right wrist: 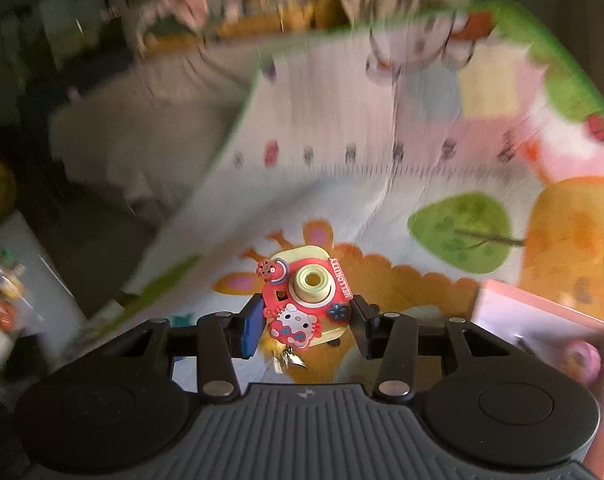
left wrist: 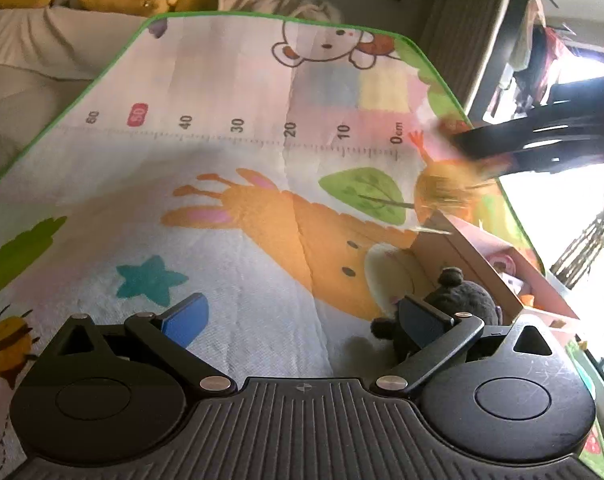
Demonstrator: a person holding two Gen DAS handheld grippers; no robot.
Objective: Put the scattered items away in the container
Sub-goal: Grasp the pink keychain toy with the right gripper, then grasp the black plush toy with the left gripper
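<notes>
The right gripper [right wrist: 306, 326] pinches a toy camera [right wrist: 304, 304] between its blue-padded fingers [right wrist: 252, 330]; the toy is glossy moulded rubber, red-faced with a pale yellow ring lens and a cartoon cat in relief, held above the printed play mat [right wrist: 342, 184]; the left gripper [left wrist: 302, 320] stands spread and empty over the quilted, green-edged mat, a fuzzy black plush [left wrist: 462, 300] just beside its right finger; the pink-lined cardboard box [left wrist: 482, 248] beyond holds blurred pink items.
</notes>
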